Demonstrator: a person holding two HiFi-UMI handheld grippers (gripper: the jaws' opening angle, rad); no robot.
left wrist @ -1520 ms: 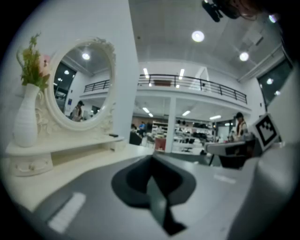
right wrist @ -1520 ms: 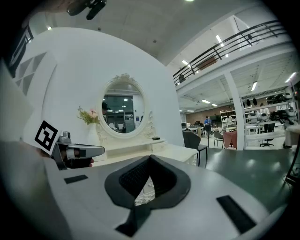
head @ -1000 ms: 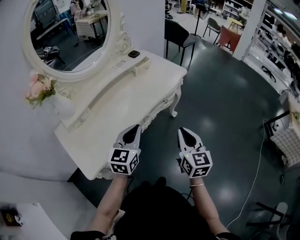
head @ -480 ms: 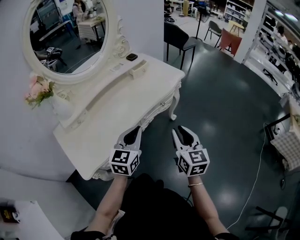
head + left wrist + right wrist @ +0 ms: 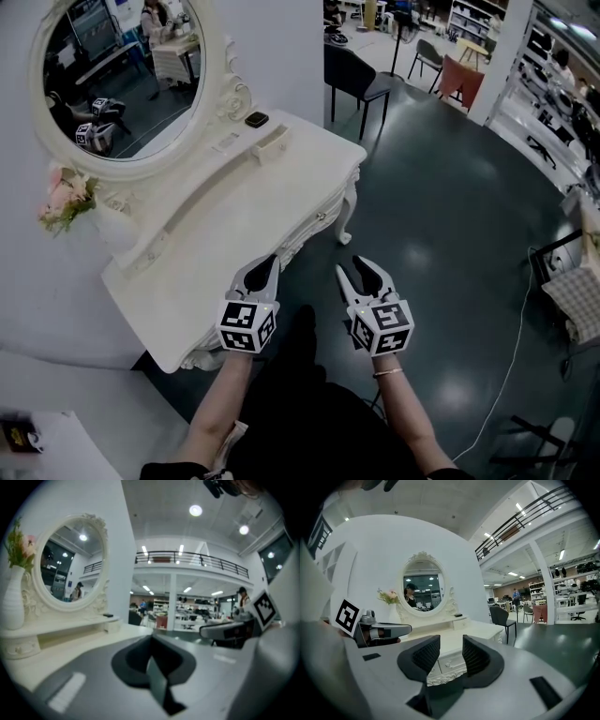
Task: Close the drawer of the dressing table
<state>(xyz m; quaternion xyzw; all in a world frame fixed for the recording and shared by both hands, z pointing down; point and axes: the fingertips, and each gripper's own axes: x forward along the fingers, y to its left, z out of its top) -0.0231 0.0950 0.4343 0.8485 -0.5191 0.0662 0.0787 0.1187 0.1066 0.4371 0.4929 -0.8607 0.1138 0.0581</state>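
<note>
The cream dressing table [image 5: 234, 216] with its oval mirror [image 5: 122, 75] stands at the left of the head view. Its carved drawer front [image 5: 449, 662] shows between the right jaws, some way ahead; I cannot tell whether it stands out from the table. My left gripper [image 5: 263, 265] hovers at the table's front edge with its jaws shut and empty [image 5: 151, 644]. To its right, over the dark floor, my right gripper [image 5: 356, 272] has its jaws opening, with nothing held between the ribbed pads [image 5: 426, 654].
A white vase with pink flowers [image 5: 66, 202] and a small black object [image 5: 256, 119] stand on the table's raised back shelf. A black chair [image 5: 354, 70] is beyond the table's far end. A pale cable [image 5: 511, 356] crosses the floor at right.
The right gripper's jaws have gone from shut to apart. Both grippers have shifted a little along the table's front. The left gripper stays shut.
</note>
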